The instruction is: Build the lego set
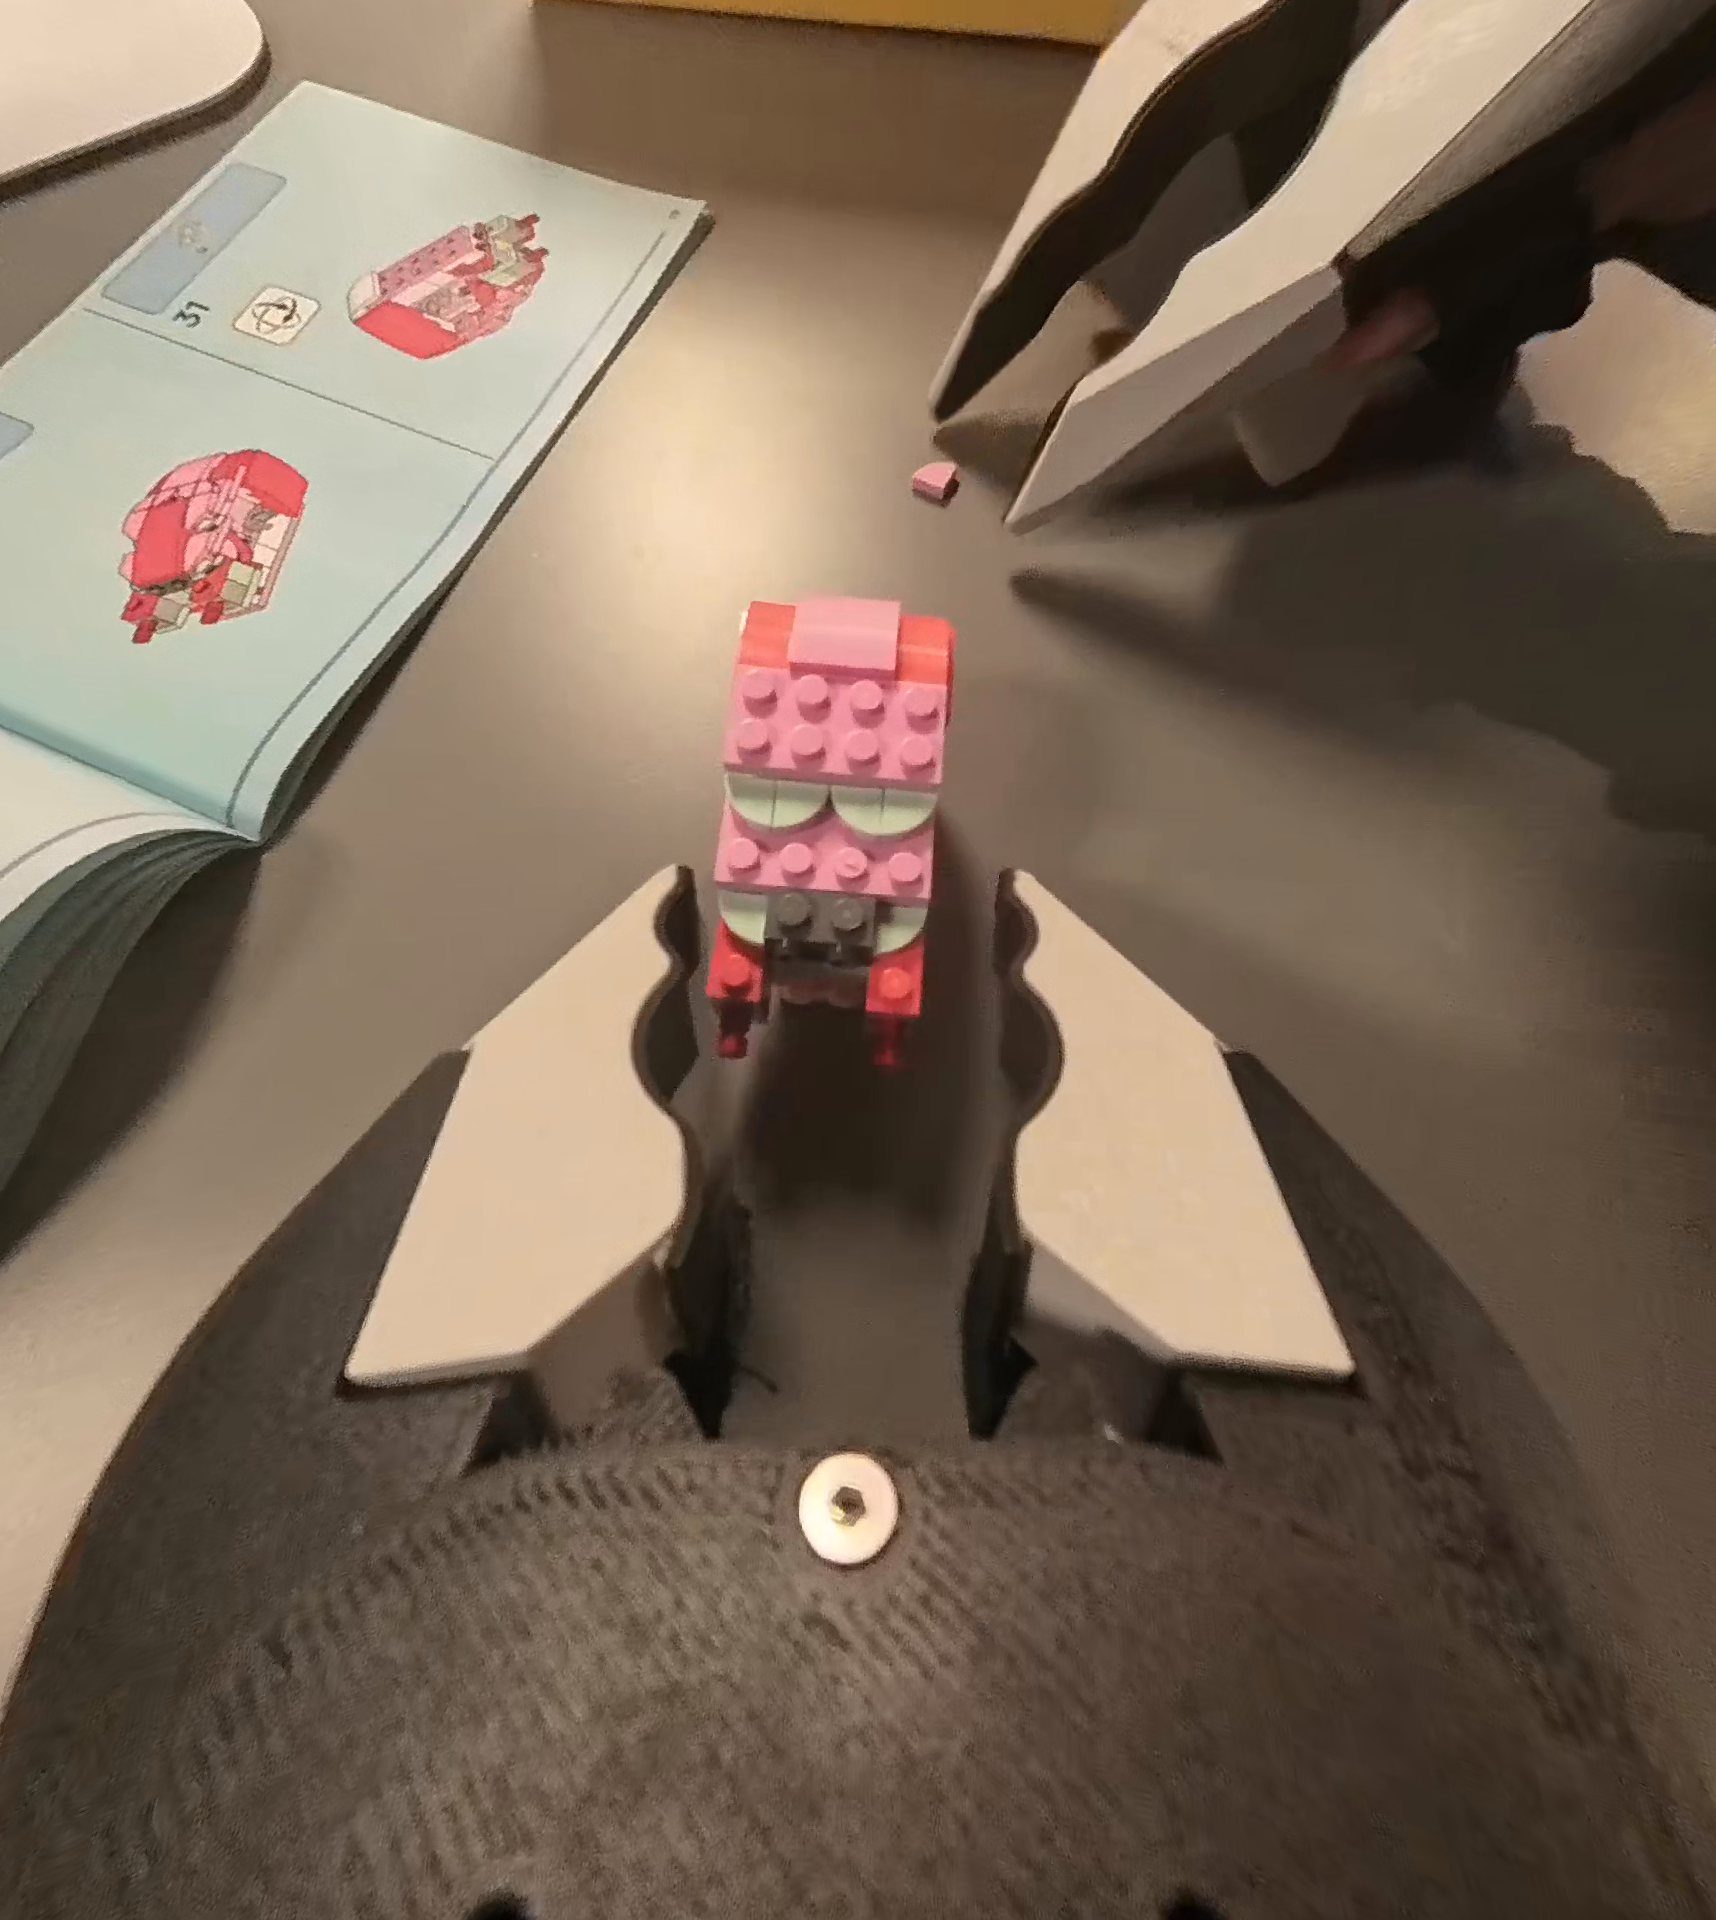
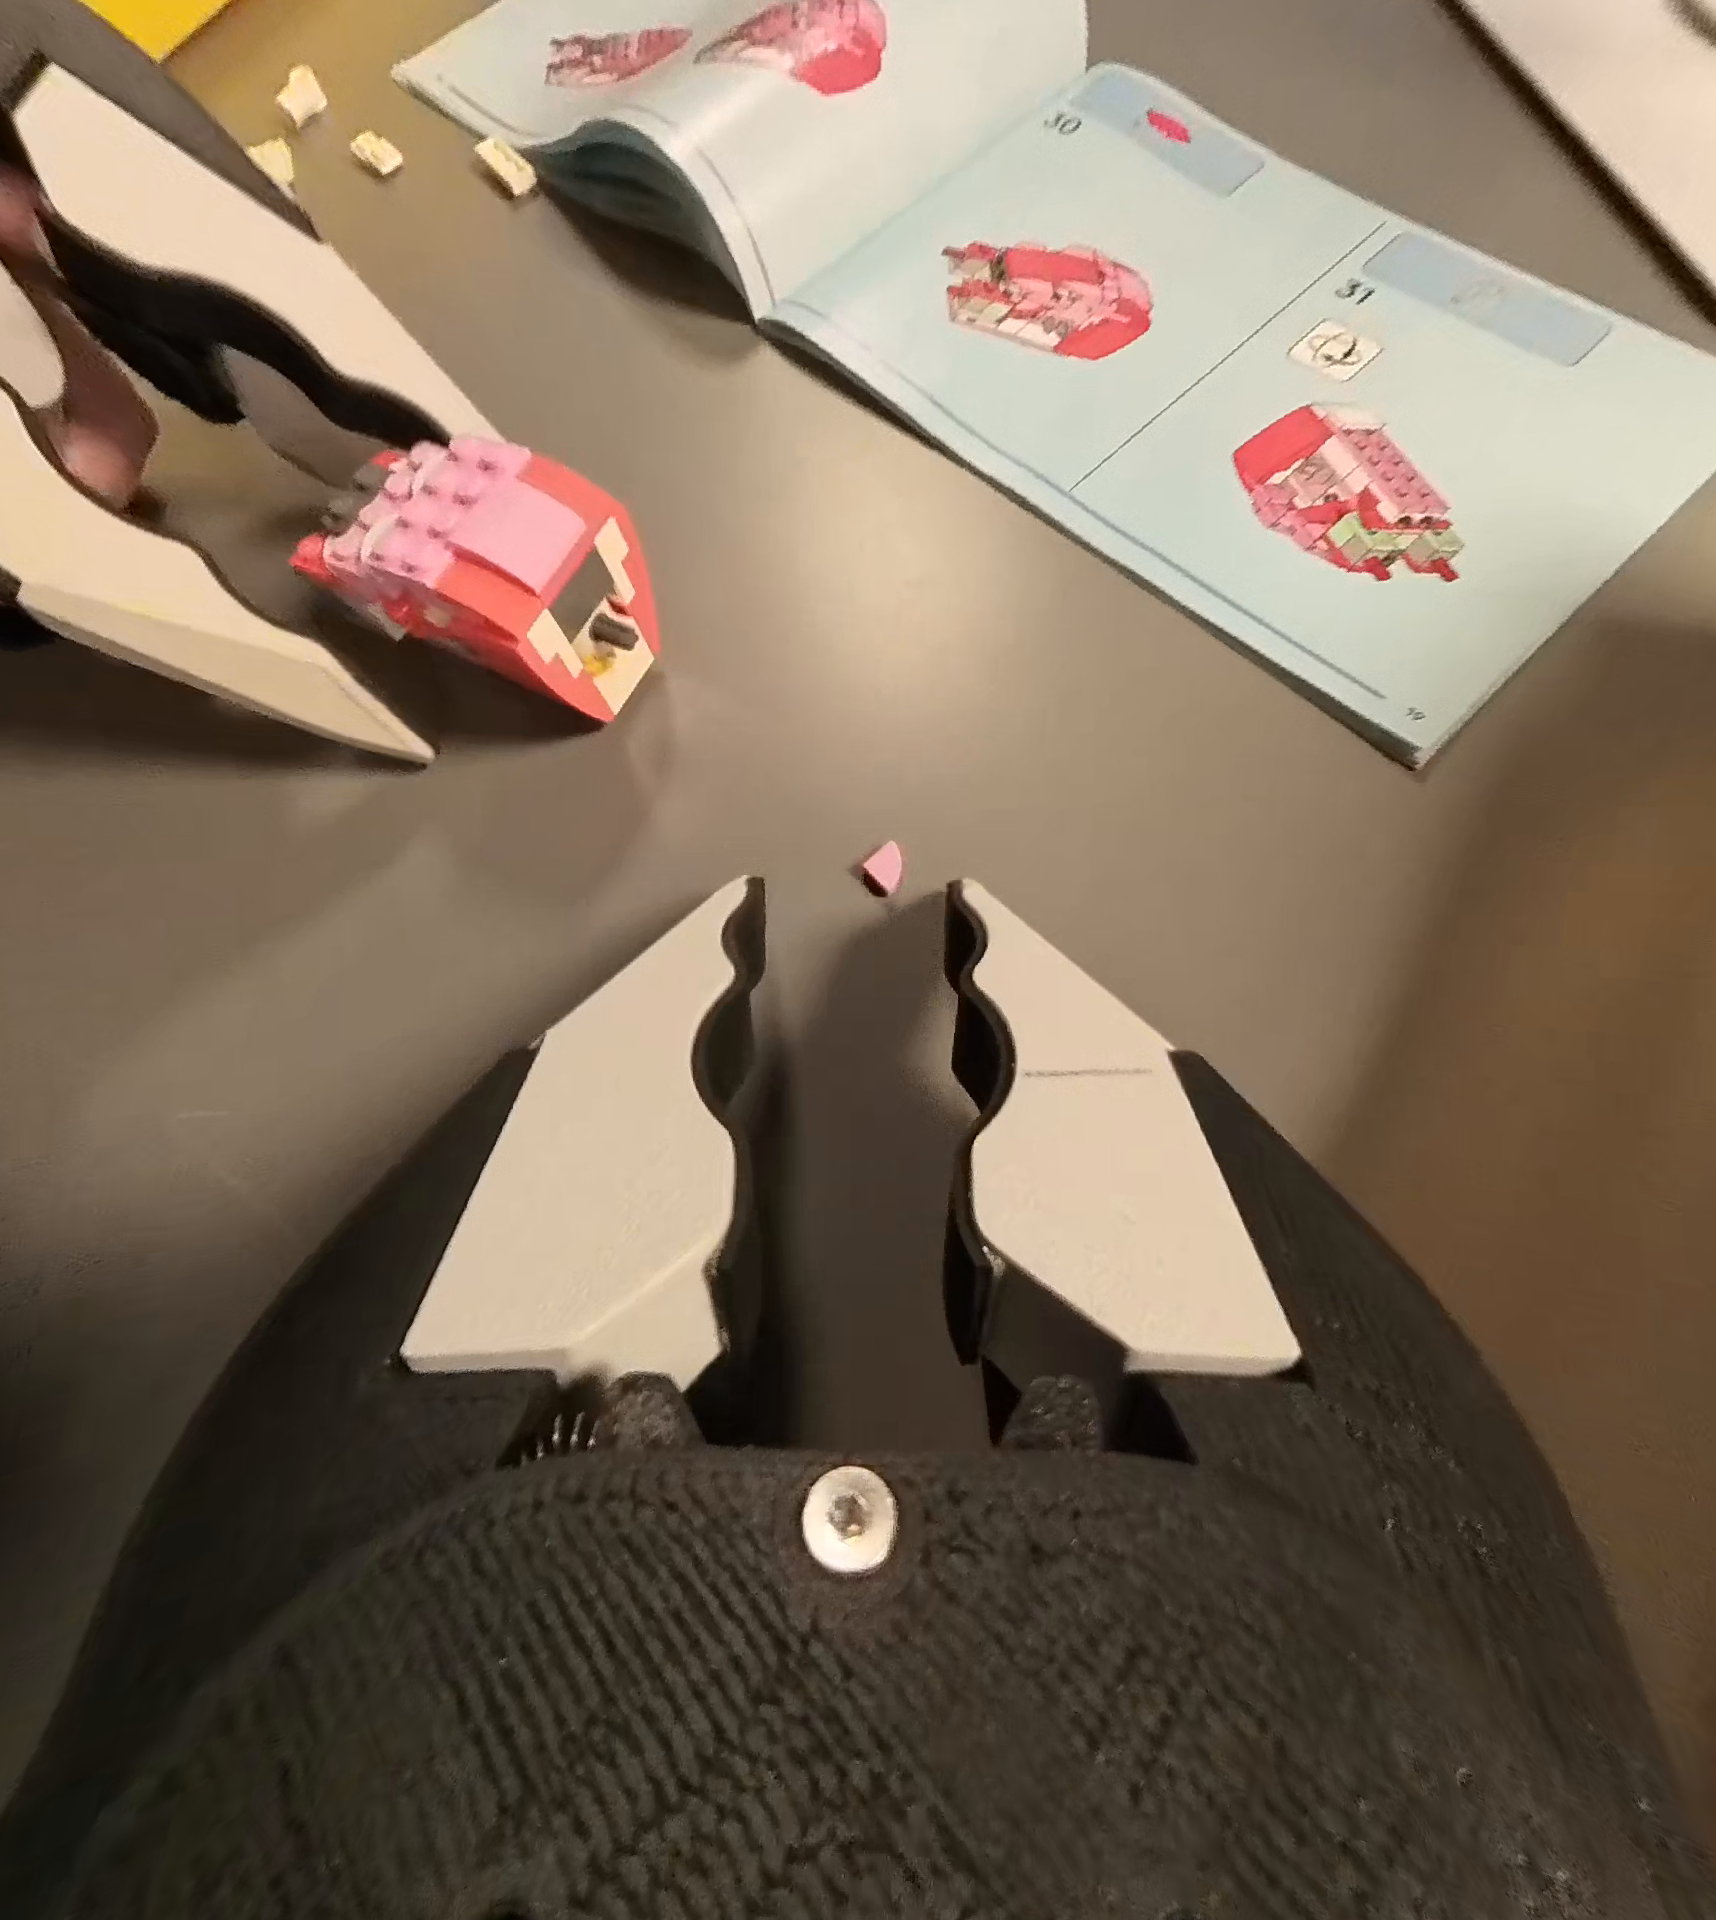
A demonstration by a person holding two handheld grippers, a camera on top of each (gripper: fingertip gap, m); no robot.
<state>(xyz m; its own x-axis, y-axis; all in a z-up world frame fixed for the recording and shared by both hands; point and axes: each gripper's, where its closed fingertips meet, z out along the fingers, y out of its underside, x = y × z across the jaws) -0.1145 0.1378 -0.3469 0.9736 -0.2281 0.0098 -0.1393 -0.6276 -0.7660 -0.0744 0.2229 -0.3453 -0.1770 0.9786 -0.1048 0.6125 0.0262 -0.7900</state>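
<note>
Between my left tongs [image 1: 838, 894], which stand apart, sits the pink and red toy-brick model [image 1: 833, 800] with pale green curved tiles. Neither pad presses it; it rests on the dark grey surface [image 1: 1249, 831] near the middle, its rear legs just inside the tips. It looks light and rigid, but built of snapped-together bricks, so I judge a hard squeeze could pop pieces off; the flat red sides seem the safest hold.

My right tongs [image 2: 854, 894] are also apart and empty, with one small pink quarter-round tile [image 2: 883, 868] lying just beyond the tips. It is probably light and slick, best pinched across its straight edges.

I count one model, one loose pink tile, one pale blue open instruction booklet [image 2: 1197, 312] toward the far edge, and about four small cream brick pieces [image 2: 376, 151], though blur makes that count uncertain.
</note>
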